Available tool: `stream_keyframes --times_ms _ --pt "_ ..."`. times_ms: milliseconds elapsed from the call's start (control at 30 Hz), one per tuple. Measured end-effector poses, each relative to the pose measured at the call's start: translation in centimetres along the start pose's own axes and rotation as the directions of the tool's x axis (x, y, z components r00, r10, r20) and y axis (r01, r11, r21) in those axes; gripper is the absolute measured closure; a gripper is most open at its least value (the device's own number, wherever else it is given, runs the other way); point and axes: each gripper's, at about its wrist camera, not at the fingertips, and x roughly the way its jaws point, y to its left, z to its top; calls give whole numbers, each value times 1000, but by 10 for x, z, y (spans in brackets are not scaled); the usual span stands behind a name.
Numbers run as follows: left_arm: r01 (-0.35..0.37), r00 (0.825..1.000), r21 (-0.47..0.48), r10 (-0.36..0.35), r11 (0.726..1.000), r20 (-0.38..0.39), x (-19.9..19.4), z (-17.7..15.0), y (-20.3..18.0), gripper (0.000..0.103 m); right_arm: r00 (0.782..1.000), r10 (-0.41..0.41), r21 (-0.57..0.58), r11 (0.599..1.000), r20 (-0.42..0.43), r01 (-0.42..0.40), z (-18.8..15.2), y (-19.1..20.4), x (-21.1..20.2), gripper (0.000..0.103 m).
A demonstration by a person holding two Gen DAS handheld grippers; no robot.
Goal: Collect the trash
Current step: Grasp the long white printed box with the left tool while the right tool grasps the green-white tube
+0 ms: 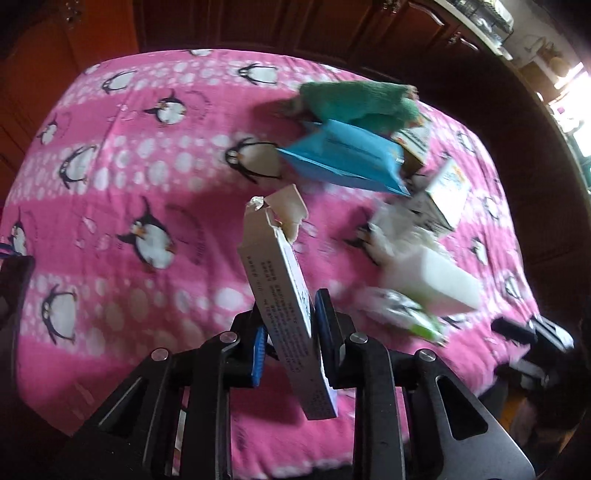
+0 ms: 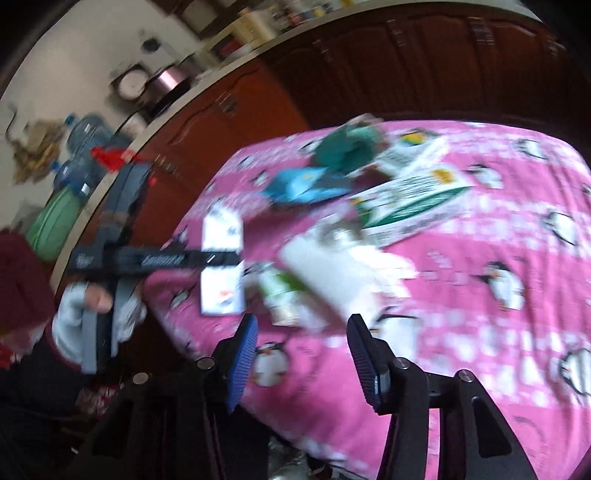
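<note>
Left gripper [image 1: 290, 341] sitting nearest the lens in the left wrist view, jaws clamped on a slim white carton [image 1: 280, 291] printed with small text; the carton is standing tilted between the blue pads, its torn top flap pointing away from the camera, lifted clear of the pink penguin cloth [image 1: 122, 206] covering the table. Right gripper [image 2: 301, 350] in its own view is hanging over the near part of the same cloth, jaws apart with nothing between them. In the right wrist view the left gripper [image 2: 218, 258] is showing side-on at the left, a gloved hand [image 2: 92, 317] gripping its handle, the white carton [image 2: 221, 266] pinched crosswise in it. Just beyond the grippers the trash is lying in a loose heap on the cloth: a plain white box [image 1: 432, 284] lying tilted, a small green-and-white wrapper [image 1: 402, 314] just beside its near end, crumpled white paper [image 1: 391, 229] behind it. Further on, a white printed box with a yellow mark [image 1: 443, 199], then a blue carton [image 1: 347, 162] lying open, and a green cloth [image 1: 362, 101] bunched at the far side, touching the blue carton. Right wrist view is blurred; a larger white-and-green box [image 2: 410, 206] is lying flat there beside the heap. Dark wooden cabinets [image 1: 258, 26] are running behind the table.
</note>
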Motion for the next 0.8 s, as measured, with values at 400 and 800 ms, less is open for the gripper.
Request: stream_keyframes --times_ms 400,800 --pt "-18 1000 -37 18 999 -9 40 8 3 80 989 -108 -160 983 -99 91 17 29 76 67" --pt "-67 996 25 66 997 55 15 -14 -10 87 1000 -7 -127 992 -1 6 13 22 37 92"
